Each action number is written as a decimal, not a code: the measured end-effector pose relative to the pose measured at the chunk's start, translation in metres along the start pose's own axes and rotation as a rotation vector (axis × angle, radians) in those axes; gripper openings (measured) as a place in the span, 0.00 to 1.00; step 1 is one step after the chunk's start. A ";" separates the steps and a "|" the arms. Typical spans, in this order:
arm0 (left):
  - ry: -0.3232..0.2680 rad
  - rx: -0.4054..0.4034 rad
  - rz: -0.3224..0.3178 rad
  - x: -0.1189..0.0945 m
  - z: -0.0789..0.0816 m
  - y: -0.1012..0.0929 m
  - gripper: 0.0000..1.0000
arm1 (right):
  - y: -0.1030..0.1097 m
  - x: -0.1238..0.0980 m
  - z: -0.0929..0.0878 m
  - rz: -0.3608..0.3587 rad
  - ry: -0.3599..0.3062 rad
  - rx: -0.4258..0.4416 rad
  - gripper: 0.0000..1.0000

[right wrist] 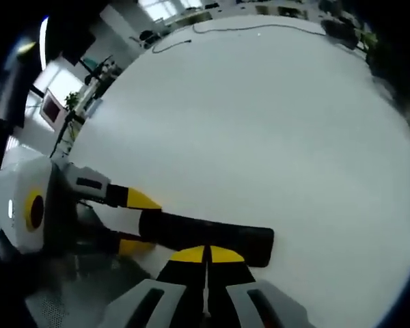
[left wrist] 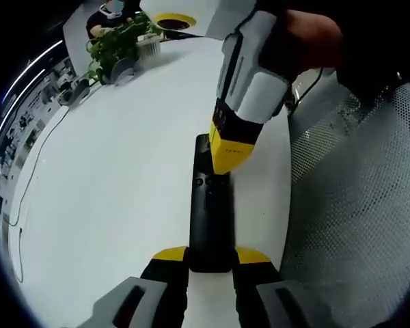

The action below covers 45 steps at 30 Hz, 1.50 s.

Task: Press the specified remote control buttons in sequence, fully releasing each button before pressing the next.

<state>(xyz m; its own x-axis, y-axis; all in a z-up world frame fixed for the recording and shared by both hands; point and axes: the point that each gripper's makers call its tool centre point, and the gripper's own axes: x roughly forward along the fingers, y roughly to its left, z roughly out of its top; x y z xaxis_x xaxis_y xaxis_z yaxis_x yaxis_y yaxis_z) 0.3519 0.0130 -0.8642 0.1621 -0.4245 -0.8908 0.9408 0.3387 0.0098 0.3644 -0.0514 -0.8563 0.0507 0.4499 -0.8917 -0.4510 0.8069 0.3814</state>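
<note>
A long black remote control (left wrist: 210, 212) lies along the white table (left wrist: 123, 178), near its right edge. My left gripper (left wrist: 210, 257) is shut on the remote's near end, one yellow-tipped finger on each side. From above, the right gripper (left wrist: 229, 154) comes down held in a hand, its yellow tip resting on the remote's upper part near the buttons. In the right gripper view, my right gripper (right wrist: 206, 254) has its jaws closed together, tips on top of the remote (right wrist: 212, 236). There the left gripper (right wrist: 138, 224) reaches in from the left and clamps the remote's end.
A green potted plant (left wrist: 116, 41) stands at the table's far end. A thin cable (left wrist: 27, 184) runs along the left edge, and another cable (right wrist: 246, 27) lies far across the table. Grey mesh (left wrist: 362, 205) sits just past the table's right edge.
</note>
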 end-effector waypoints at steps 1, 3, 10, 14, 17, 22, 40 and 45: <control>0.000 0.001 0.000 0.000 0.000 0.000 0.25 | 0.000 0.000 0.000 -0.001 0.000 -0.006 0.00; -0.002 0.003 -0.003 0.000 0.000 0.000 0.25 | 0.000 0.000 0.000 -0.002 -0.002 -0.013 0.00; 0.003 0.015 -0.004 0.000 0.000 0.000 0.25 | 0.002 0.002 -0.003 -0.053 0.024 -0.097 0.00; 0.014 0.012 -0.001 0.001 0.000 0.000 0.25 | 0.001 0.003 -0.002 -0.080 0.020 -0.137 0.00; 0.017 0.001 0.004 0.001 0.000 0.002 0.27 | 0.003 0.005 0.005 -0.099 -0.027 -0.184 0.00; 0.008 -0.001 0.003 0.000 0.000 0.002 0.28 | 0.002 0.005 0.005 -0.112 -0.011 -0.183 0.00; -0.003 0.008 -0.006 0.001 0.001 0.001 0.25 | 0.002 0.004 0.003 -0.114 0.001 -0.174 0.00; -0.010 0.014 -0.010 0.001 0.000 0.001 0.25 | 0.000 0.002 0.004 -0.108 -0.003 -0.156 0.00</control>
<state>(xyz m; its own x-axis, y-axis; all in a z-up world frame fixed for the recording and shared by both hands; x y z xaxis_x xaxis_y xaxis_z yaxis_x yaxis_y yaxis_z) 0.3533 0.0128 -0.8646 0.1558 -0.4363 -0.8862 0.9466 0.3224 0.0077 0.3681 -0.0488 -0.8570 0.1087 0.3655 -0.9245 -0.5755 0.7814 0.2413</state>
